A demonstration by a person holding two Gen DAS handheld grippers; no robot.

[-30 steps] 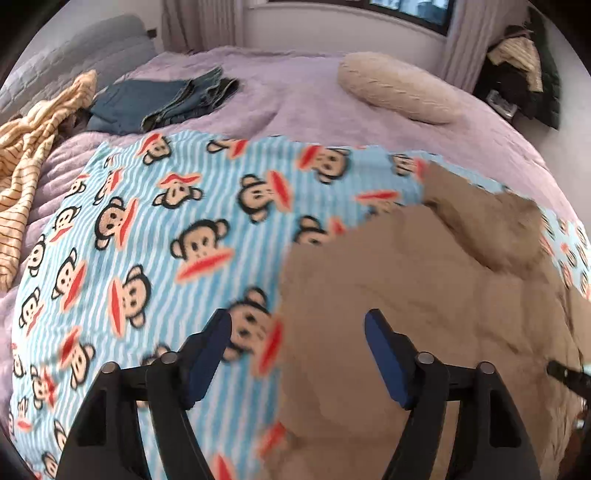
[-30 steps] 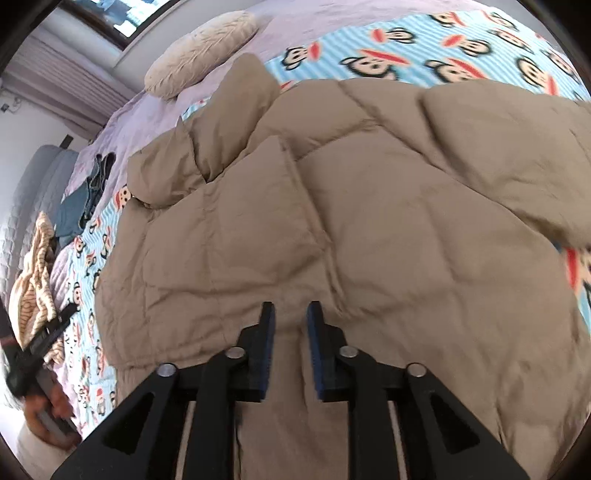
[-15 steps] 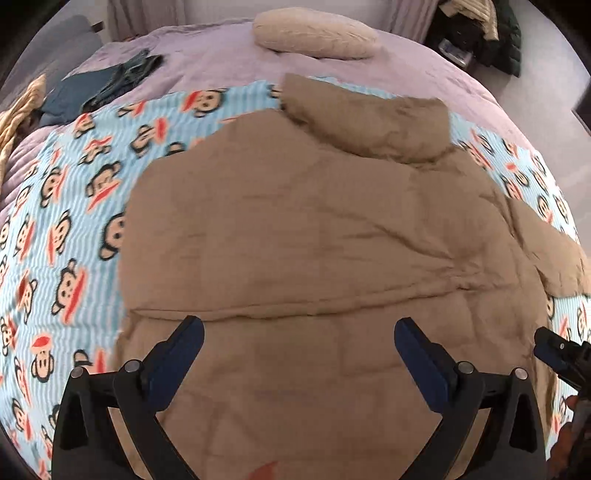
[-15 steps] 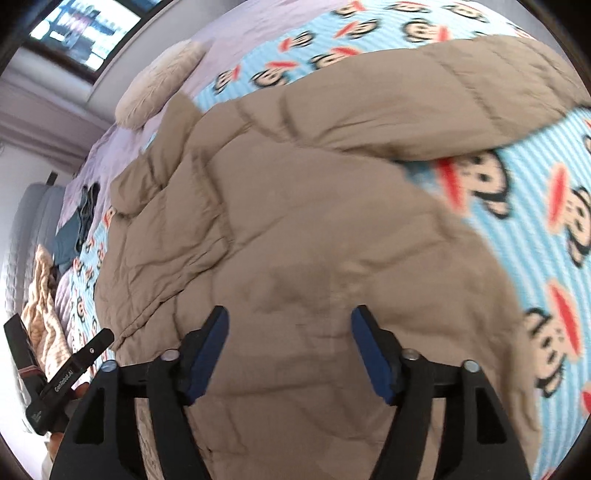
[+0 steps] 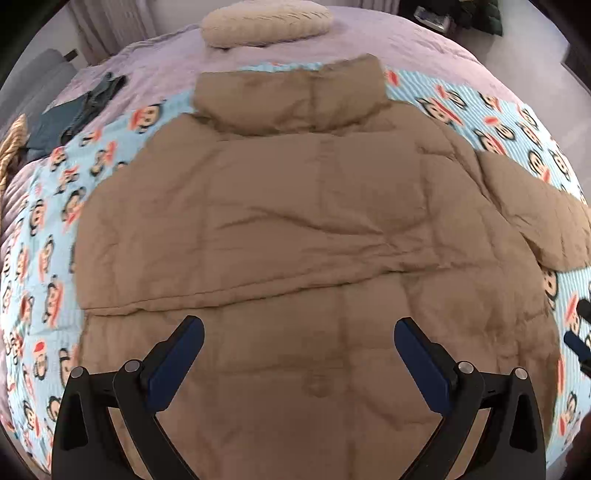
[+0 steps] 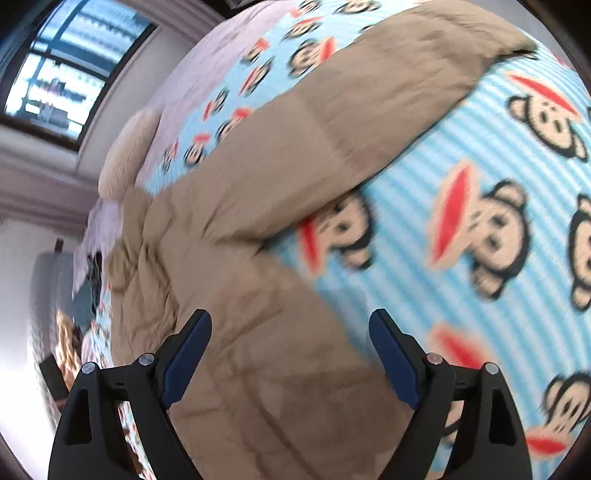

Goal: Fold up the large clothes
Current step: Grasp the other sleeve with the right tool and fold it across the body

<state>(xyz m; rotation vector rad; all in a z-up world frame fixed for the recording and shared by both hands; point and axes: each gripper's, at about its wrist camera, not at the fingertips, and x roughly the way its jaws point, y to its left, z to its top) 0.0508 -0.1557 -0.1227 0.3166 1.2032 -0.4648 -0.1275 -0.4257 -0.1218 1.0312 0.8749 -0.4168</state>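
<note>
A tan puffer jacket (image 5: pixel 314 229) lies back up on a blue monkey-print blanket (image 5: pixel 48 236), collar (image 5: pixel 291 96) at the far end. One sleeve is folded across the back; the other sleeve (image 5: pixel 535 218) lies out to the right. My left gripper (image 5: pixel 299 350) is open and empty above the jacket's lower back. My right gripper (image 6: pixel 290 343) is open and empty above the jacket's right side (image 6: pixel 266 354), near the outstretched sleeve (image 6: pixel 351 114). Its tip shows at the right edge of the left wrist view (image 5: pixel 578 339).
The blanket (image 6: pixel 498 229) covers a lilac bed (image 5: pixel 424 40). A beige pillow (image 5: pixel 266 22) lies at the head. Folded jeans (image 5: pixel 74 114) and a striped yellow garment (image 5: pixel 11 147) lie far left. A window (image 6: pixel 70 77) and wall are beyond the bed.
My right gripper has opened and swung right toward the outstretched sleeve. My left gripper has opened wider and moved from the jacket's left edge to over its lower back.
</note>
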